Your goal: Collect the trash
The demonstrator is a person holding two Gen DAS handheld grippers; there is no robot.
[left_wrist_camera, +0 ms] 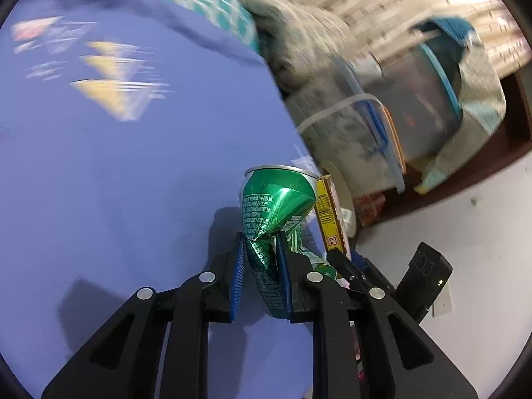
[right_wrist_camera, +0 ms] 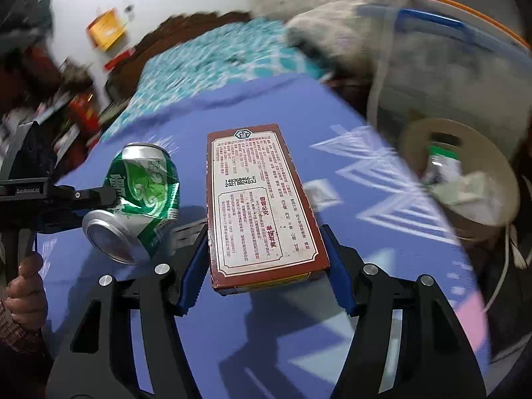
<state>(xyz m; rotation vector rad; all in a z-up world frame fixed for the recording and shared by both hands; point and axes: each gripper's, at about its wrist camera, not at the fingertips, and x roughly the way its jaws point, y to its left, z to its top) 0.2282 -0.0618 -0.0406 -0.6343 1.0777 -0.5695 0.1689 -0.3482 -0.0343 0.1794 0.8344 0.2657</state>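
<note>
My left gripper [left_wrist_camera: 261,249] is shut on a crushed green drink can [left_wrist_camera: 277,202], pinching its dented waist between the blue pads. The right wrist view shows the same can [right_wrist_camera: 143,193] at the left, carried above the blue sheet. My right gripper [right_wrist_camera: 266,244] is shut on a flat brown box with a white printed label [right_wrist_camera: 262,199], its pads pressing on the long sides. In the left wrist view that box [left_wrist_camera: 327,212] shows its yellow edge just right of the can. A round cream bin [right_wrist_camera: 498,179] with crumpled trash inside stands at the right, beyond the sheet's edge.
A blue patterned sheet [left_wrist_camera: 133,166] covers the bed under both grippers. Beyond it lie a teal patterned cloth [right_wrist_camera: 206,63], a grey blanket [left_wrist_camera: 299,43] and a clear plastic tub with a blue rim [left_wrist_camera: 429,106]. A hand [right_wrist_camera: 26,286] grips the left tool's handle.
</note>
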